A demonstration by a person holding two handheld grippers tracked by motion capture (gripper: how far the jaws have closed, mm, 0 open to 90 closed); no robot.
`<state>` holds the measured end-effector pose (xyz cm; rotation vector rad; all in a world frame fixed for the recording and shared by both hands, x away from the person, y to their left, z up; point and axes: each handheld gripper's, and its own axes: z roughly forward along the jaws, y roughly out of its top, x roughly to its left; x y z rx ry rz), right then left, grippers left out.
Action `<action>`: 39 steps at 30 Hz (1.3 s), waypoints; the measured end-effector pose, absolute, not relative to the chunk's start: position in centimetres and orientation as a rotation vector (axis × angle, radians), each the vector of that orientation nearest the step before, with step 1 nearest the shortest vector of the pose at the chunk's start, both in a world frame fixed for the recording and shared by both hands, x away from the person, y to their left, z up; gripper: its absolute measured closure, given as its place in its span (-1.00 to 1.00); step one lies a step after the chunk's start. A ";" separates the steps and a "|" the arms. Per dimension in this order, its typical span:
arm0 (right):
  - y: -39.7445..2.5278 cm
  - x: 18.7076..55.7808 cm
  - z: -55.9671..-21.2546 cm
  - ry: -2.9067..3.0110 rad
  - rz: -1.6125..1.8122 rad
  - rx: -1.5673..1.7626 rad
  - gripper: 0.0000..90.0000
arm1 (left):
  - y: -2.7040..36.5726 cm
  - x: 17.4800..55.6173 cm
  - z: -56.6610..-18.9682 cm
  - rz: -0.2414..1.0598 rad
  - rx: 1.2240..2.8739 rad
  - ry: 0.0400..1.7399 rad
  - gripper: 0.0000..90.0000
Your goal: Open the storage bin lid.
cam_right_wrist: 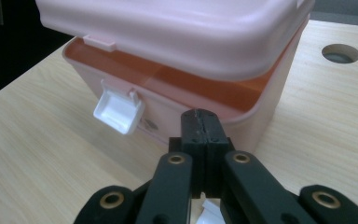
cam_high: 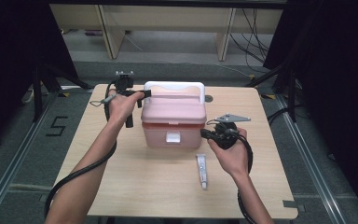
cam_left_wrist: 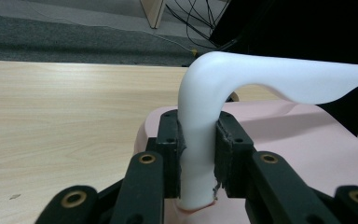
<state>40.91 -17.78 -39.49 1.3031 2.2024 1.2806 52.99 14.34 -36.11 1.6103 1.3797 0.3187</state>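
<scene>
The pink plastic box [cam_high: 173,123] could tip: the left gripper [cam_left_wrist: 196,154], clamped on its white handle [cam_left_wrist: 261,77], lifts the lid [cam_right_wrist: 182,32] while the empty, closed right gripper [cam_right_wrist: 204,128] beside it braces nothing.

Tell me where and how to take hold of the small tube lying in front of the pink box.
Grip the tube across its middle, coming straight down from above with the jaws spanning its narrow width. It lies flat and lengthwise on the table, slim and apart from the pink box, so nothing blocks either long side.
</scene>
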 end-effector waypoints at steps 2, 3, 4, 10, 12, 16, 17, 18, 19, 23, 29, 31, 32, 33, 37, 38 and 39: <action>-17.5 41.1 -39.5 2.191 1.284 1.335 1.00 | 14.4 53.0 -36.1 0.323 1.616 1.379 0.63; -17.5 41.2 -39.5 2.190 1.291 1.344 1.00 | 14.4 53.0 -36.1 0.322 1.616 1.380 0.63; -17.4 41.4 -39.5 2.192 1.285 1.321 1.00 | 14.3 53.0 -36.1 0.318 1.609 1.381 0.63; -16.9 42.1 -39.8 2.176 1.291 1.333 1.00 | 14.4 53.1 -36.1 0.309 1.608 1.382 0.63; -16.7 42.2 -39.9 2.163 1.305 1.340 1.00 | 14.4 53.0 -36.1 0.308 1.609 1.382 0.63; -16.5 42.3 -40.0 2.134 1.299 1.360 1.00 | 14.4 53.0 -36.2 0.310 1.611 1.380 0.63; -16.5 42.4 -40.1 2.135 1.299 1.360 1.00 | 14.4 53.1 -36.2 0.309 1.608 1.380 0.63; -16.5 42.5 -40.1 2.142 1.289 1.336 1.00 | 14.4 53.1 -36.2 0.310 1.610 1.379 0.63; -16.5 42.5 -40.1 2.128 1.283 1.333 1.00 | 14.4 53.1 -36.2 0.309 1.612 1.379 0.63; -16.4 42.5 -40.2 2.123 1.293 1.331 1.00 | 14.5 53.1 -36.2 0.307 1.618 1.374 0.63; -16.3 42.5 -40.4 2.110 1.315 1.325 1.00 | 14.7 52.9 -36.5 0.342 1.613 1.317 0.51; -16.2 42.5 -40.3 2.114 1.310 1.330 1.00 | 14.8 52.7 -36.5 0.382 1.620 1.280 0.25; -16.1 42.5 -40.2 2.109 1.299 1.353 1.00 | 14.8 52.5 -36.3 0.396 1.629 1.267 0.13; -16.1 42.5 -40.2 2.109 1.299 1.353 1.00 | 14.9 52.3 -36.2 0.411 1.625 1.255 0.13; -16.1 42.6 -40.1 2.106 1.310 1.326 1.00 | 15.2 51.1 -35.3 0.452 1.605 1.229 0.05; -16.1 42.6 -40.1 2.105 1.311 1.327 1.00 | 15.3 50.9 -35.1 0.458 1.605 1.228 0.05; -16.1 42.6 -40.0 2.102 1.308 1.328 1.00 | 15.4 50.5 -35.0 0.462 1.602 1.221 0.07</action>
